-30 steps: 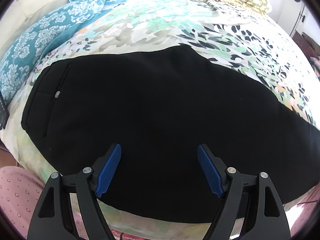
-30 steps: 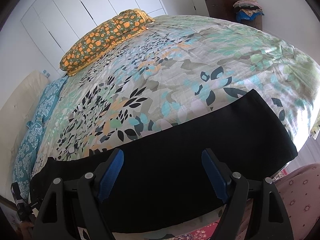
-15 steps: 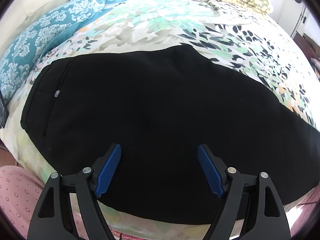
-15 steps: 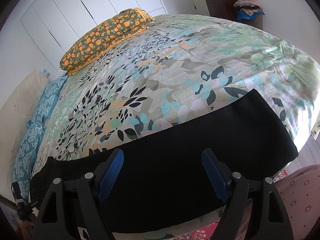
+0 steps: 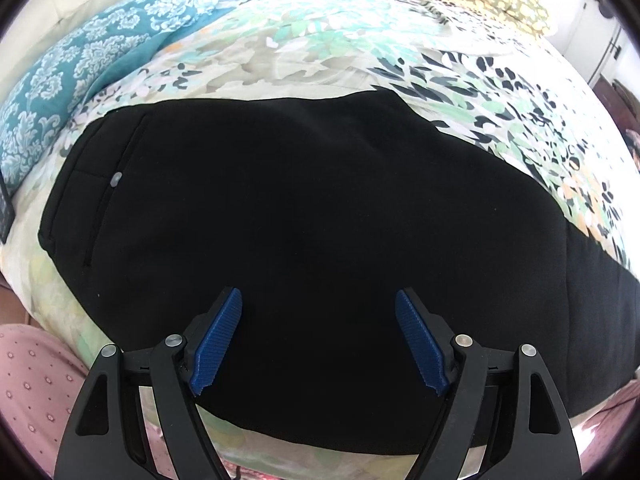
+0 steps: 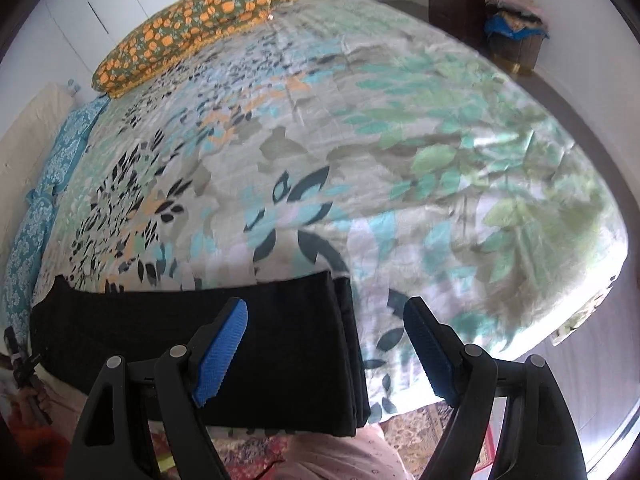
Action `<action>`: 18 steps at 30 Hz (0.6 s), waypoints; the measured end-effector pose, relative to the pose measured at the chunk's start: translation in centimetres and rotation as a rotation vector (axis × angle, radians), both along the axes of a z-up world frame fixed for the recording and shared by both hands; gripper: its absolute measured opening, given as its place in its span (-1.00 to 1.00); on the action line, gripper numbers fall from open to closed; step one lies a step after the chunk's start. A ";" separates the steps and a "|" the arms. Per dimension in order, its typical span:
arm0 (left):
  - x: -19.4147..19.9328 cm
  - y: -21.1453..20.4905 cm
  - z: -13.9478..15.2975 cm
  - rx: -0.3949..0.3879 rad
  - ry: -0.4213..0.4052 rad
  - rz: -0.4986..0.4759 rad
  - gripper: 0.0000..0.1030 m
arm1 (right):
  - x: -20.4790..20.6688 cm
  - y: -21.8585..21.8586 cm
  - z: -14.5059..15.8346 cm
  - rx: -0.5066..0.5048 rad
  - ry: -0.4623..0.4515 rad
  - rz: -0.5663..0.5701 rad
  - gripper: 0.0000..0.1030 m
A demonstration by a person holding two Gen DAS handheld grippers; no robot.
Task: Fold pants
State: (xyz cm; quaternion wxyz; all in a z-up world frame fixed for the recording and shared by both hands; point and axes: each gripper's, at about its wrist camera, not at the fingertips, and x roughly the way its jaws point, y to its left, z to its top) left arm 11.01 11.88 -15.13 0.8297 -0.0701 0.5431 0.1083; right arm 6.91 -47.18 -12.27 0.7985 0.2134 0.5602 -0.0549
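Black pants (image 5: 320, 208) lie flat along the near edge of the bed (image 6: 400, 140). Left gripper (image 5: 320, 332) wide open over them, holding nothing. Right gripper (image 6: 326, 344) wide open too, empty, above the pants' hem end.

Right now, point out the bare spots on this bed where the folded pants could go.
The widest free patch is the floral bedspread between the black pants and the orange-flowered pillow. More bare cover lies right of the pants' hem end, toward the bed's corner. The near edge is crowded by the pants, and the teal pillows line the left side.
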 end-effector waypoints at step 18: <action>-0.3 -0.4 -0.5 0.066 0.025 -0.013 0.58 | 2.7 -0.9 -6.6 0.193 0.182 0.098 -0.71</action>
